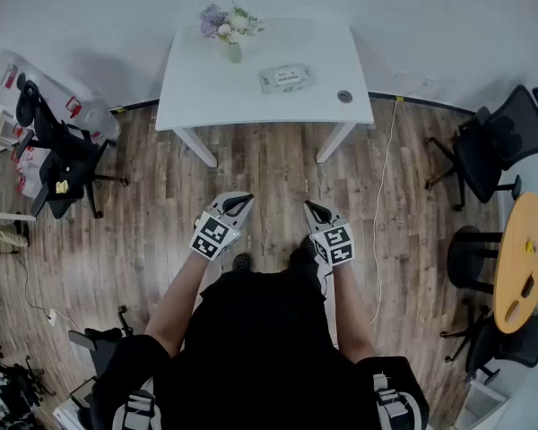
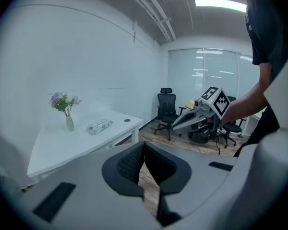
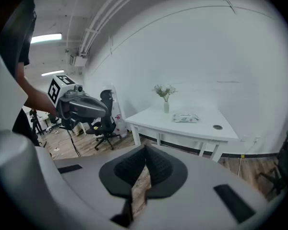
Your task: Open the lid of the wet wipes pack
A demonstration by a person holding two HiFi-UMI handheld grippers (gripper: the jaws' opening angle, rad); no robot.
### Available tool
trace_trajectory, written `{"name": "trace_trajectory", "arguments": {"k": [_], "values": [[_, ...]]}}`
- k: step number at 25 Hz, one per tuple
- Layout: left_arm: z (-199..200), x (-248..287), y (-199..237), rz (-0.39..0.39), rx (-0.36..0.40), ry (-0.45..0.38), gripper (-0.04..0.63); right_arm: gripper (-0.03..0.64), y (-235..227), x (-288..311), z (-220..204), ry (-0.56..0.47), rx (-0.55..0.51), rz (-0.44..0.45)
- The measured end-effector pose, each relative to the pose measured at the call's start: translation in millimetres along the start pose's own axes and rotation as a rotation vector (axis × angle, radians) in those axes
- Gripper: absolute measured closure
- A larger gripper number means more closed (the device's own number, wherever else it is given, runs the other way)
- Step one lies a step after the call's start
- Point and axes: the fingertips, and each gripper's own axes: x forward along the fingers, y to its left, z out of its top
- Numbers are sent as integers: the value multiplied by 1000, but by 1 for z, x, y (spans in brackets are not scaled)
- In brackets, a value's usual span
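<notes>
The wet wipes pack (image 1: 285, 79) lies flat on the white table (image 1: 206, 97) across the room, its lid down; it also shows small in the left gripper view (image 2: 99, 126) and the right gripper view (image 3: 186, 118). My left gripper (image 1: 245, 202) and right gripper (image 1: 312, 209) hang over the wood floor in front of the person's body, well short of the table. Both are shut with nothing between the jaws, tips touching in each gripper view (image 2: 143, 143) (image 3: 145, 149). Each gripper sees the other: right gripper (image 2: 180, 123), left gripper (image 3: 98, 110).
A vase of flowers (image 1: 230, 27) stands at the table's back left, and a round cable grommet (image 1: 344, 96) sits near its right edge. Black office chairs (image 1: 58, 150) (image 1: 493, 146) flank the floor. A round wooden table (image 1: 525, 258) is at the right. A cable (image 1: 384, 195) trails over the floor.
</notes>
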Motion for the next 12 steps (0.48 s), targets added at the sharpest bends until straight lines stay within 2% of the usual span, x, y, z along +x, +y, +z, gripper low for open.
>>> {"name": "trace_trajectory", "arguments": {"k": [4, 12], "values": [[-27, -53, 16, -24, -28, -30, 572, 601, 55, 23, 21, -13, -46, -9], [-57, -126, 49, -76, -46, -90, 574, 601, 128, 44, 17, 32, -26, -61]]}}
